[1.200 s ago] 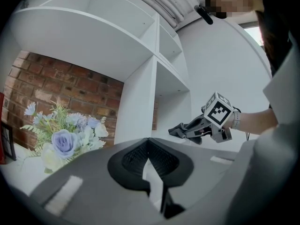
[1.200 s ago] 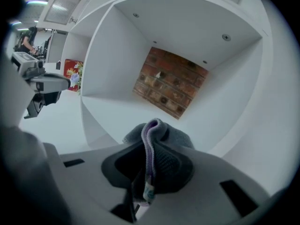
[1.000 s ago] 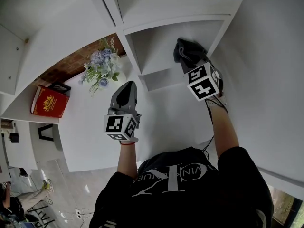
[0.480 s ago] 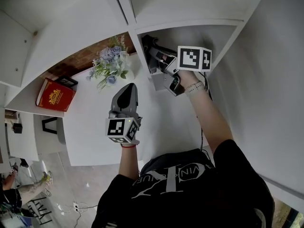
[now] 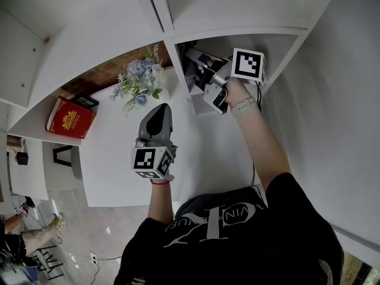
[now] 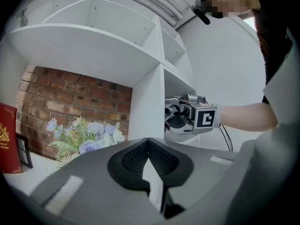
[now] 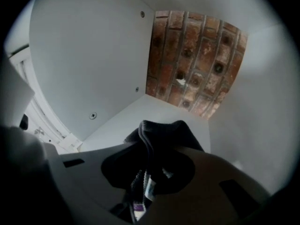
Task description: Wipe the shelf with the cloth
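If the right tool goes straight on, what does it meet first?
Its cloth would probably touch the brick back wall first, low near the shelf floor; depth is unclear.

Dark cloth (image 7: 161,137) pinched in right gripper (image 7: 150,172)

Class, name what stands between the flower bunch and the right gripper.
The shelf's white upright divider, clearest in the left gripper view.

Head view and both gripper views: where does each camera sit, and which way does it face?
Head view: on the head, facing down; shows both arms, left tongs, right tongs.
Left gripper view: on left tongs, facing flowers and shelf; shut jaws show.
Right gripper view: inside a compartment, facing brick; jaws clamp the cloth.
Shared: the first two show the flowers.
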